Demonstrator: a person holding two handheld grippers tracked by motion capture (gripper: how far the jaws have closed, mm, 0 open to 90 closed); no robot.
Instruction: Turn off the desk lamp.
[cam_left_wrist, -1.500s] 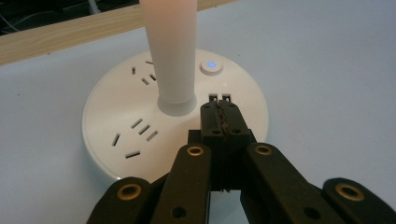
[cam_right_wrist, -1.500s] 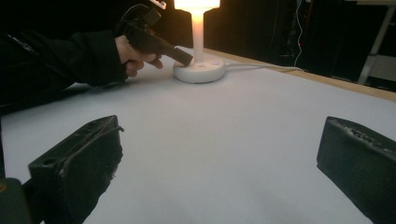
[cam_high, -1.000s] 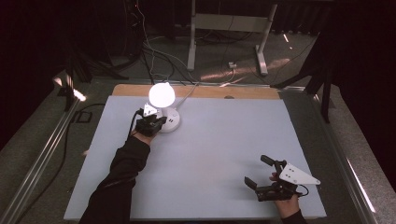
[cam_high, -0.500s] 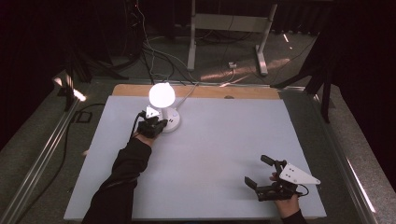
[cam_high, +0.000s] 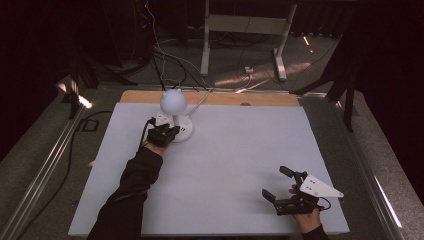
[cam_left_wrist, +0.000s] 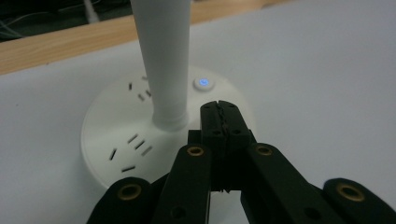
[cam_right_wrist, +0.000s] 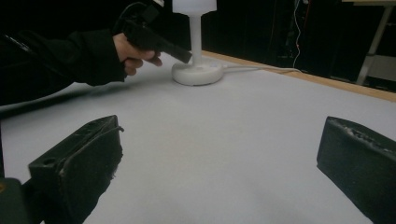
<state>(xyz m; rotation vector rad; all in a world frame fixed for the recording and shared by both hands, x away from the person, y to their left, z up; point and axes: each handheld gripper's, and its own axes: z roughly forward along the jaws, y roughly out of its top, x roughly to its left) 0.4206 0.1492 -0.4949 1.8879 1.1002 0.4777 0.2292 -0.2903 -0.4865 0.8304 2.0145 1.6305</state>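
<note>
A white table lamp with a round globe (cam_high: 173, 101) stands at the back left of the white table (cam_high: 240, 150), and the globe looks dim. In the left gripper view its stem (cam_left_wrist: 163, 56) rises from a round base (cam_left_wrist: 114, 133) that carries socket slots and a small button lit blue (cam_left_wrist: 203, 83). My left gripper (cam_left_wrist: 219, 111) is shut and empty, its tips over the base just short of that button. It also hovers by the base (cam_high: 184, 131) as seen from above (cam_high: 169, 133). My right gripper (cam_high: 274, 181) rests near the front right edge, jaws wide open and empty (cam_right_wrist: 224, 149).
A white cable (cam_high: 200, 102) runs from the lamp base back over the wooden strip (cam_high: 260, 99) at the table's far edge. Beyond it is a dark floor with cables and a metal stand (cam_high: 245, 30). A person's dark sleeve (cam_high: 130, 185) crosses the table's left side.
The lamp globe glowed brightly in both earlier frames and is dim now. The left gripper stayed by the lamp base; the right gripper kept still.
</note>
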